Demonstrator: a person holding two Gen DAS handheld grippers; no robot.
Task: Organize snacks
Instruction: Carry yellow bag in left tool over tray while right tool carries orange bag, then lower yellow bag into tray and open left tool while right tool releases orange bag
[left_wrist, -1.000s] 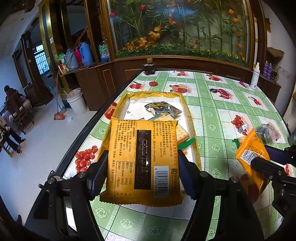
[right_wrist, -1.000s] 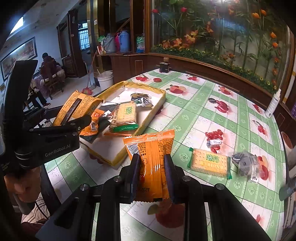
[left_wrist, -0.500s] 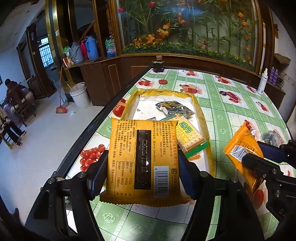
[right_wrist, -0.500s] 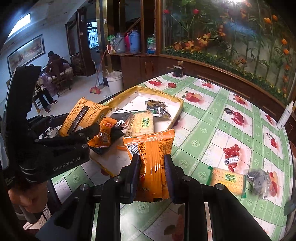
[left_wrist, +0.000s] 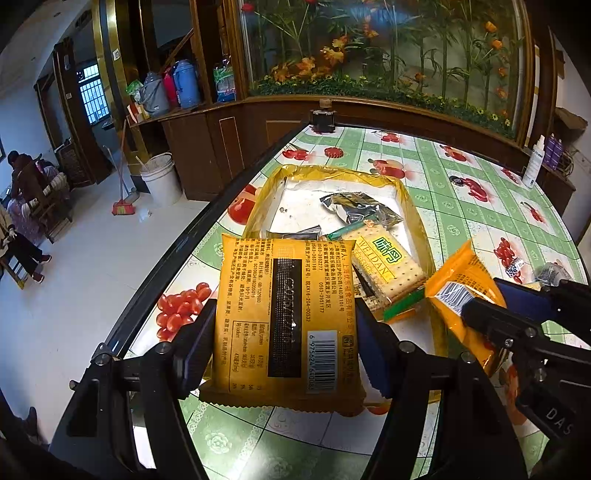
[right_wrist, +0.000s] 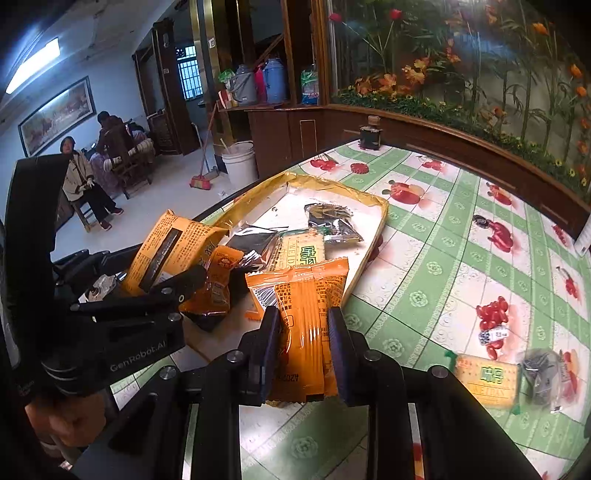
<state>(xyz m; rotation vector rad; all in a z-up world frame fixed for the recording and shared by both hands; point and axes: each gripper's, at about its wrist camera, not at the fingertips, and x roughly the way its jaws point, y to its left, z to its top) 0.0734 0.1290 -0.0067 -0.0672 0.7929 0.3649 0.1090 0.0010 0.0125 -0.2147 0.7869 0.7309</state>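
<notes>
**Both tongs loaded over the tray**

The left tongs (left_wrist: 284, 332) clench a wide yellow packet (left_wrist: 284, 314); the right tongs (right_wrist: 301, 350) grip an orange packet (right_wrist: 306, 325), both over the tray's (right_wrist: 373, 221) near end. Only the right view shows the cracker pack (right_wrist: 487, 380) out on the bench (right_wrist: 424, 258), its neighbouring wrapper blurred. Both packets have come closer to the tray.

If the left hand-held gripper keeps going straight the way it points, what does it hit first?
Likely the WEIDAN cracker pack in the yellow tray, met first by the yellow packet that the left hand-held gripper holds. Depth is unclear.
</notes>
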